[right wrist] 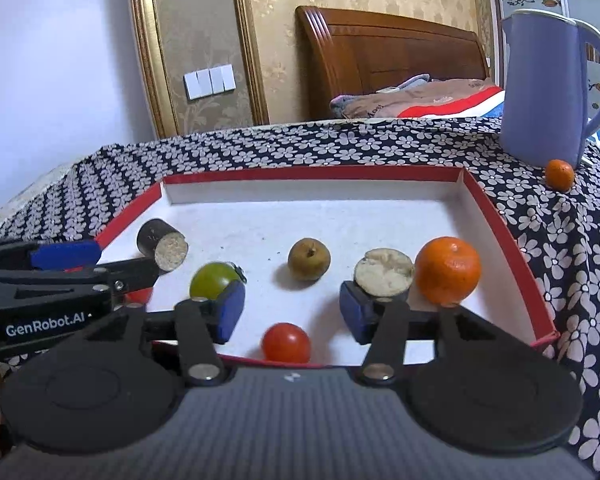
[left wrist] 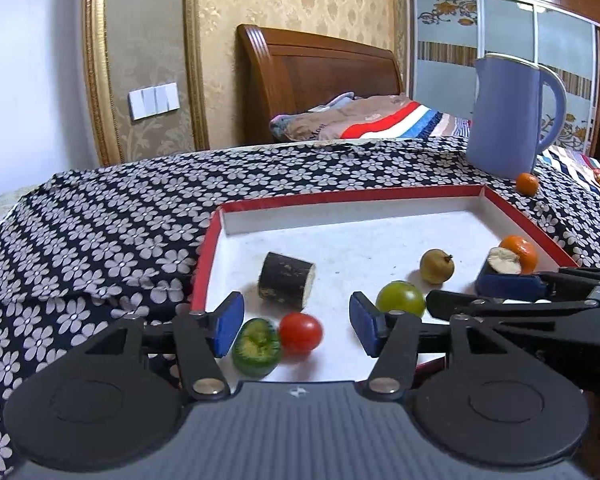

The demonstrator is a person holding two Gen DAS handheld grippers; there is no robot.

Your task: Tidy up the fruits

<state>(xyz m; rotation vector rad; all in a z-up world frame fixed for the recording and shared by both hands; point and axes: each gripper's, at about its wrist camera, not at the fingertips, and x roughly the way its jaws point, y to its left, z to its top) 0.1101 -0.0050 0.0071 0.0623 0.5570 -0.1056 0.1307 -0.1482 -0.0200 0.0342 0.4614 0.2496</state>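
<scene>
Both claws hang over the near edge of a red-rimmed tray [right wrist: 496,216] w/ white floor, sitting on a counter under a dark flowered cloth [left wrist: 112,216].

Left claw [left wrist: 296,322]: jaws partly apart, gripping nothing. A red tomato [left wrist: 301,332] and a green-skinned cut fruit [left wrist: 256,347] lie on the tray floor btwn its blue pads, touching neither pad.

Right claw [right wrist: 292,310]: also partly apart, empty. A second red tomato [right wrist: 286,343] sits btwn its pads at the tray's near rim, clear of both.

Rest of tray: green tomato [right wrist: 216,280], small brownish pear [right wrist: 309,259], dark-skinned cut chunk [right wrist: 162,246] at left, pale cut piece [right wrist: 384,272] just beside an orange [right wrist: 448,270] at right.

Off the tray: a small orange [right wrist: 559,175] on the cloth, right by the base of a blue pitcher [right wrist: 548,92]. Bed w/ wooden headboard [left wrist: 320,72] behind.
</scene>
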